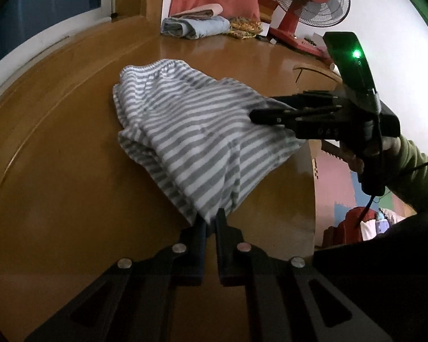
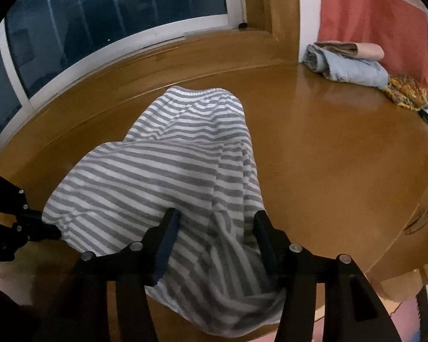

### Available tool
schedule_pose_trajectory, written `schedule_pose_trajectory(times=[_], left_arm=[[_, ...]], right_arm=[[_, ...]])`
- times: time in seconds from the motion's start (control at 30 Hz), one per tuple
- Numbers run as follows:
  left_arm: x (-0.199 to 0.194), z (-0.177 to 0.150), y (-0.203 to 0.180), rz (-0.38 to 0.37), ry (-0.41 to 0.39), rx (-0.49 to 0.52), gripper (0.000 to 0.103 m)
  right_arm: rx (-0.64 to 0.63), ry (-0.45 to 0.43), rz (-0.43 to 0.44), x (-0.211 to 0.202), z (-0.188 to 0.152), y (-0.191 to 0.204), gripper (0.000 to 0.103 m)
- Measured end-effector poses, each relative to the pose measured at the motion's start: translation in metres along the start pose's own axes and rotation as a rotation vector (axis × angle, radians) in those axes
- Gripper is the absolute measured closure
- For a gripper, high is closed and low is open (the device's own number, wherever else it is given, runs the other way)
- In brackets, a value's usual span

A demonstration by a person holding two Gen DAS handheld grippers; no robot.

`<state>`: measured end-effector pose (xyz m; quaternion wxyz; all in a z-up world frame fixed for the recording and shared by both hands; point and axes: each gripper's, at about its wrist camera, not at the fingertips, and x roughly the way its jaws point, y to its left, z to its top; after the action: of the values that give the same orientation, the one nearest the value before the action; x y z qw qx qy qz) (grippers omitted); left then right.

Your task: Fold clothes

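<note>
Left gripper [image 1: 211, 222] pinches the striped garment's [image 1: 191, 131] hem; right gripper [image 2: 216, 228] spread, cloth between its jaws. Risk: lifting now, the unheld corner sags off the bench [image 2: 328, 156] edge, skewing the fold.

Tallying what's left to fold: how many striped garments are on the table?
1. The grey-and-white striped garment lies mid-table, near edge pinched by the left gripper. The far-corner pile shows no stripes; more may be hidden.
</note>
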<state>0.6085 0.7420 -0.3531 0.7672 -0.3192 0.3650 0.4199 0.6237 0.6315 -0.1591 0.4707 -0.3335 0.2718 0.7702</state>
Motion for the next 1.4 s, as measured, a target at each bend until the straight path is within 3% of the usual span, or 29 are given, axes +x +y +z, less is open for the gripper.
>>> schedule_pose_trajectory(times=[0.17,0.37,0.5,0.6,0.67,0.73,0.83,1.03,1.13,1.3,1.4], left_arm=[[-0.003,0.004,-0.001,-0.028,-0.028,-0.083,0.099],[-0.006,0.006,0.005,-0.053,-0.046,-0.122,0.099],[-0.004,0.006,0.003,-0.051,-0.041,-0.099,0.099],[-0.006,0.006,0.001,-0.051,-0.054,-0.102,0.099],[-0.011,0.007,0.0,-0.054,-0.081,-0.113,0.099],[-0.012,0.008,0.001,-0.008,-0.087,-0.113,0.099],[-0.01,0.005,0.011,0.03,-0.073,-0.144,0.099],[-0.004,-0.002,0.006,-0.01,-0.059,-0.155,0.099],[-0.002,-0.007,0.007,-0.016,-0.031,-0.145,0.099],[-0.007,-0.019,-0.002,0.003,0.033,-0.103,0.096],[-0.011,-0.027,-0.005,0.032,0.044,-0.086,0.093]], right_arm=[[0.153,-0.047,-0.027,-0.038,-0.015,-0.024,0.049],[0.563,0.06,0.186,-0.055,-0.074,-0.065,0.049],[0.711,0.048,0.206,-0.048,-0.088,-0.075,0.048],[0.672,0.029,0.177,-0.049,-0.084,-0.072,0.057],[0.613,0.042,0.163,-0.043,-0.075,-0.062,0.082],[0.537,0.057,0.134,-0.039,-0.066,-0.052,0.101],[0.282,0.084,-0.037,-0.047,-0.045,-0.032,0.102],[0.129,0.071,-0.207,-0.056,-0.027,-0.039,0.102],[0.147,0.05,-0.189,-0.054,-0.027,-0.038,0.102],[0.271,0.016,-0.076,-0.052,-0.032,-0.061,0.099],[0.344,-0.018,-0.042,-0.067,-0.033,-0.07,0.088]])
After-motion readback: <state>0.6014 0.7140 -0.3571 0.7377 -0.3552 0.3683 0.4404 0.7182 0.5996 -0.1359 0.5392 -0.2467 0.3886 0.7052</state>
